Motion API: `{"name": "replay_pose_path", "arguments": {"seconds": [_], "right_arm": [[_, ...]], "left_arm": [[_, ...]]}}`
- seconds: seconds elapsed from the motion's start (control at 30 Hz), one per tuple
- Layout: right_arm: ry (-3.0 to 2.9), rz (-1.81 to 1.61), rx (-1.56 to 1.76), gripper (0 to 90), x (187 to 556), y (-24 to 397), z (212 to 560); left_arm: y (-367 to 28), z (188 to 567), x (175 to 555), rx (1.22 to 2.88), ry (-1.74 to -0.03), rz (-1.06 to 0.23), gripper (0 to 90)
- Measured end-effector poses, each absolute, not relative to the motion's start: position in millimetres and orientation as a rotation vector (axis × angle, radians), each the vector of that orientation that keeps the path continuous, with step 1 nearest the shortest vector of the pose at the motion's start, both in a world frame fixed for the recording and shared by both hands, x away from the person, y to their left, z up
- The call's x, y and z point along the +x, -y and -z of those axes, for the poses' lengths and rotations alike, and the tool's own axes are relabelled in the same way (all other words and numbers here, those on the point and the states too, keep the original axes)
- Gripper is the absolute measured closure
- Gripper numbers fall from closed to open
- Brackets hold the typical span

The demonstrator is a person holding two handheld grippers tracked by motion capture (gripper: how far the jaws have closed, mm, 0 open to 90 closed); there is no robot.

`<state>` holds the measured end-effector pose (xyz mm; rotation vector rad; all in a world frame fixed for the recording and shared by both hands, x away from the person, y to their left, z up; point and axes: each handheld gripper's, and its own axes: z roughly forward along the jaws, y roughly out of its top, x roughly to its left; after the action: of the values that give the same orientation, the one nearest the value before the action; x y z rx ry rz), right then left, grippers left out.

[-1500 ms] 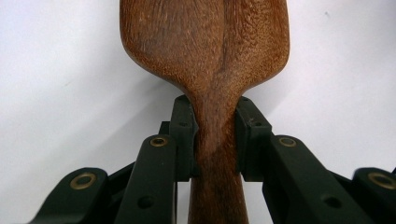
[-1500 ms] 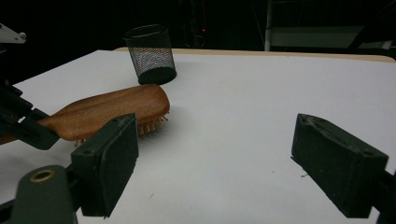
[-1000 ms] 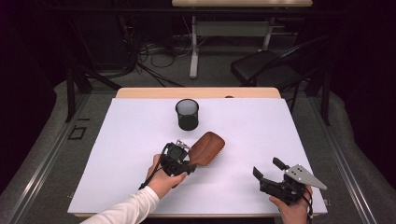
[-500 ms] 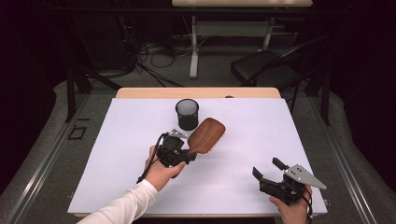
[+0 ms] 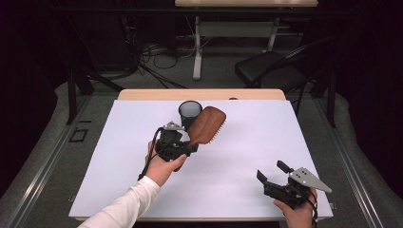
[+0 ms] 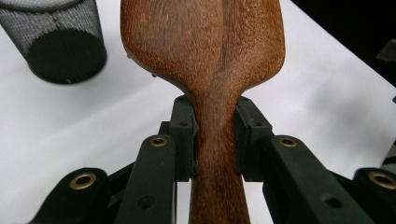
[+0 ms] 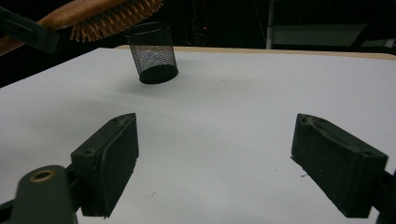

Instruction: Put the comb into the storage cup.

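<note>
In the high view, the left gripper [image 5: 187,142] is clamped on the handle of a brown wooden hairbrush with an oval head [image 5: 206,125] and holds it above the white table [image 5: 247,156]. The brush head points away from the person, tilted, and it overlaps the rim of a black wire-mesh cup [image 5: 190,110] that stands upright near the far edge. The right gripper [image 5: 273,176] sits near the front right corner, well apart from the brush — its jaws are spread and nothing is between them.

In the left gripper view, the two black pads press on both sides of the narrow neck of the hairbrush [image 6: 205,60], smooth wooden back facing the camera. The mesh cup [image 6: 58,39] is at the upper left, on the table.

In the right gripper view, the jaws stand wide over the bare white surface. Farther off, the cup [image 7: 153,53] is seen, and the hairbrush [image 7: 109,16] hangs above it with bristles pointing down — not touching the cup.
</note>
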<state>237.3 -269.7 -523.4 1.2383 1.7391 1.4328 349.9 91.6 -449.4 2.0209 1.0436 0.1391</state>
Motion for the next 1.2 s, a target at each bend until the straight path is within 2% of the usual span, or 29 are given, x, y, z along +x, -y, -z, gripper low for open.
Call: {"name": "replay_pose_path", "arguments": {"seconds": [0.93,1.2], "right_arm": [[-1.788,-1.415,1.208,14.3,243,263,526],[-1.802,-1.415,1.193,14.0,245,258,522]], "left_arm": [[-108,431,366,1.854,-1.010,-0.186,71.9],[-106,433,370,1.850,-0.998,-0.188,71.9]]}}
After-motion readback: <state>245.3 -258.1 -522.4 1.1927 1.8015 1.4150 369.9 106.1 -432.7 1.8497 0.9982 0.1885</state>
